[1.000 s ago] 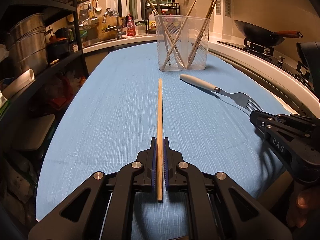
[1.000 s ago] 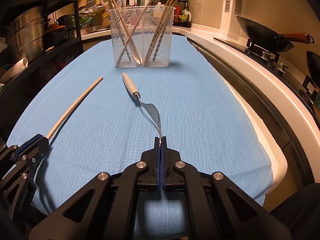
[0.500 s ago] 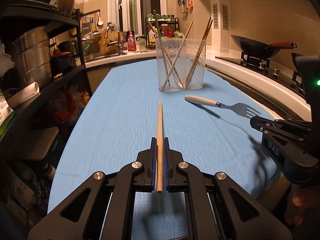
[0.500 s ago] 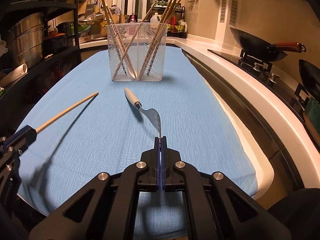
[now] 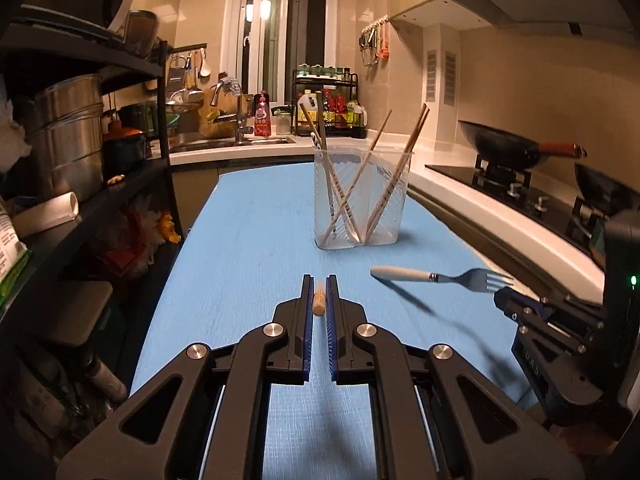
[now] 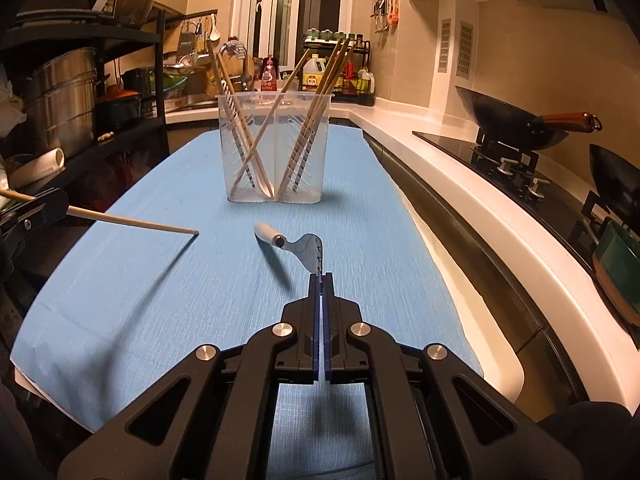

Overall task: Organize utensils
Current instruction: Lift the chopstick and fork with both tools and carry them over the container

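My left gripper [image 5: 319, 280] is shut on a wooden chopstick [image 5: 319, 300], seen end-on and held above the blue cloth; the right wrist view shows the chopstick [image 6: 132, 222] jutting from the left gripper [image 6: 32, 210]. My right gripper [image 6: 321, 278] is shut on the tines of a white-handled fork [image 6: 298, 244], lifted off the cloth; the fork also shows in the left wrist view [image 5: 440, 278]. A clear two-compartment holder [image 5: 362, 196] with several chopsticks stands ahead on the cloth, and it also shows in the right wrist view [image 6: 276, 148].
The blue cloth [image 6: 160, 300] covers the table. A black shelf with steel pots [image 5: 68, 136] lines the left side. A white counter with a stove and a wok [image 6: 516, 120] runs along the right. A sink and bottles [image 5: 260, 120] are at the back.
Both grippers have risen and tilted up, lifting the chopstick and the fork off the cloth. The chopstick now points along the left camera's view.
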Action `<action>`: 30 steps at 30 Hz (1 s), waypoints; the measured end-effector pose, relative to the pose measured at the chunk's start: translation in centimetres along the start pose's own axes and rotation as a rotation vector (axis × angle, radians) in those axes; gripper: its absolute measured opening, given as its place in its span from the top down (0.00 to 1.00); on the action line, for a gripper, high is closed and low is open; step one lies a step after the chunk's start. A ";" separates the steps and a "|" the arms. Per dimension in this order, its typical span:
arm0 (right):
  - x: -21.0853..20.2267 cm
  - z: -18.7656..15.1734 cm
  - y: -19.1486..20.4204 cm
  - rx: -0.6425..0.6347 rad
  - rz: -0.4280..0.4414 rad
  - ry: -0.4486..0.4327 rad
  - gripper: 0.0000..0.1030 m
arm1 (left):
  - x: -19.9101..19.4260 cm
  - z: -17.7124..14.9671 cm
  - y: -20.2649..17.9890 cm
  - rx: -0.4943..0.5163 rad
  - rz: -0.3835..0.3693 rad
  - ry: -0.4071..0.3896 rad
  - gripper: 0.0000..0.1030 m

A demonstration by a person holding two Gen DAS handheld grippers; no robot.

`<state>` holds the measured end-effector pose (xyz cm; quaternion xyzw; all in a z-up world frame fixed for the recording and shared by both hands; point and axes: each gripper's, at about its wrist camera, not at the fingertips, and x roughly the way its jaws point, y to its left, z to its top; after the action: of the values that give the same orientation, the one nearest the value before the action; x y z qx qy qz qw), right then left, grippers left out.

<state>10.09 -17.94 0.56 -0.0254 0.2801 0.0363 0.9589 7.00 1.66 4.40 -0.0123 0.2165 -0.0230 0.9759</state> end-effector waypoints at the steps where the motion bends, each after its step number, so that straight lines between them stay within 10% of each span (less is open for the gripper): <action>1: -0.1 0.1 -0.1 0.006 0.005 -0.005 0.99 | 0.0 0.3 0.2 -0.009 -0.003 -0.006 0.94; 16: -1.4 6.0 -2.5 0.062 -0.014 -0.050 0.99 | 1.5 6.6 2.2 -0.023 -0.048 0.034 0.94; 30: 0.7 11.0 -4.2 -0.028 0.120 0.092 0.98 | 5.2 8.9 6.3 -0.125 -0.095 0.099 0.94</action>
<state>16.94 -21.37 9.57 -0.0238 0.3244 0.0965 0.9407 15.75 7.77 10.06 -0.0822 0.2645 -0.0564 0.9592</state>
